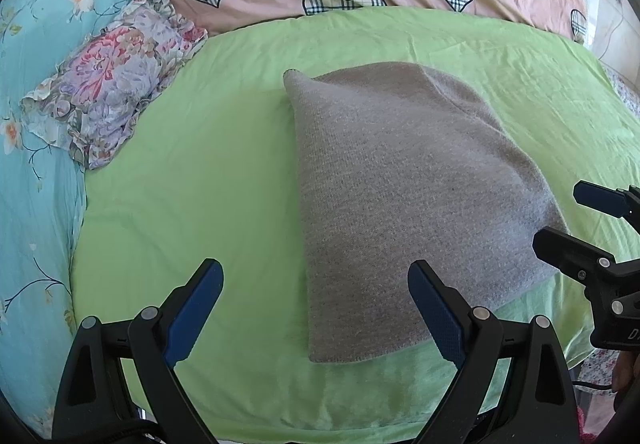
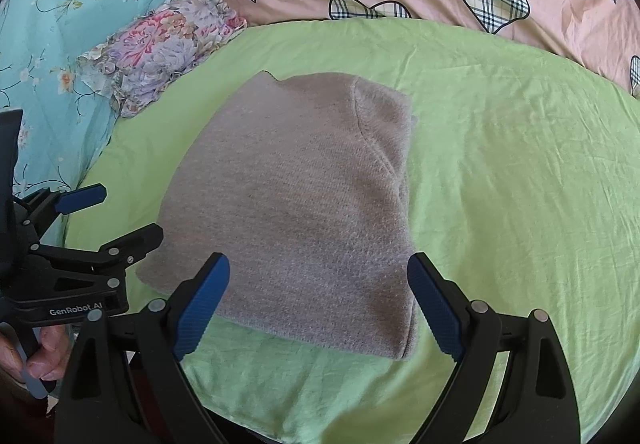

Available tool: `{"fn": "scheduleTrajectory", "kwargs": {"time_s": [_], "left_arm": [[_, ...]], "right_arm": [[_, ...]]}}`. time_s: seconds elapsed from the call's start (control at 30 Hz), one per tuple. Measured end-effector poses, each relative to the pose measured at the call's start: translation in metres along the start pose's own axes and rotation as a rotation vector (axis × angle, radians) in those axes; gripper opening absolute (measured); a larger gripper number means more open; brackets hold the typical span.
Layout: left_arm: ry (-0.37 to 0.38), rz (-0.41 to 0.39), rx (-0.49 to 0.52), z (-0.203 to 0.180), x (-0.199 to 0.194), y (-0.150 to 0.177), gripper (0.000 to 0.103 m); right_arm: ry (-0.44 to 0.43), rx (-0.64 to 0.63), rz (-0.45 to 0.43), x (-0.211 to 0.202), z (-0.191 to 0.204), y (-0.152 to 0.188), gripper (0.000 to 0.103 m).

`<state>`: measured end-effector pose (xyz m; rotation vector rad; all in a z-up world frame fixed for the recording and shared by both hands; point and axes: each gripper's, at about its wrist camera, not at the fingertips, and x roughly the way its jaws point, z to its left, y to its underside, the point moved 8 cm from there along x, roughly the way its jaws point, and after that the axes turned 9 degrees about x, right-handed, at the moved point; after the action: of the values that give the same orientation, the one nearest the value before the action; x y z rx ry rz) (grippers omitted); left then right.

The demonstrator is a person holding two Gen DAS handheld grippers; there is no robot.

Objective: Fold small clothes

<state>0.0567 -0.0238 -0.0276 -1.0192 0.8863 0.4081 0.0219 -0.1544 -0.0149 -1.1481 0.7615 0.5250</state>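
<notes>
A grey knitted garment (image 2: pixel 304 204), already folded into a compact block, lies on the green sheet (image 2: pixel 500 172) in the middle of the bed. From the right gripper (image 2: pixel 318 302) it lies dead ahead at 12 o'clock, its near hem just past the blue pads, its long axis running from 6 up toward 12 with a slight lean to 11. Seen from the left gripper (image 1: pixel 316 314), the same garment (image 1: pixel 400 196) sits at about 1 o'clock, with its left edge roughly on that tool's centre line. So the right hand looks the better placed of the two for a straight reach over the near hem, though both are close. Both tools stand with jaws wide apart and nothing between them. In the right wrist view the left tool's body at 8 o'clock reads "GenRobot.AI" (image 2: pixel 76 311); fingers (image 2: pixel 48 348) of the person's hand show beneath it. No label shows on the garment.
</notes>
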Motion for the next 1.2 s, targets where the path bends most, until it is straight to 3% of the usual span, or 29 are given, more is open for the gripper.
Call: {"fn": "scheduleTrajectory", "kwargs": {"time_s": [1.2], "left_arm": [[0.002, -0.005, 0.024, -0.0024, 0.0045, -0.0089, 0.094]], "right_arm": [[-0.016, 0.043, -0.027, -0.0054, -0.0081, -0.0089, 0.091]]}}
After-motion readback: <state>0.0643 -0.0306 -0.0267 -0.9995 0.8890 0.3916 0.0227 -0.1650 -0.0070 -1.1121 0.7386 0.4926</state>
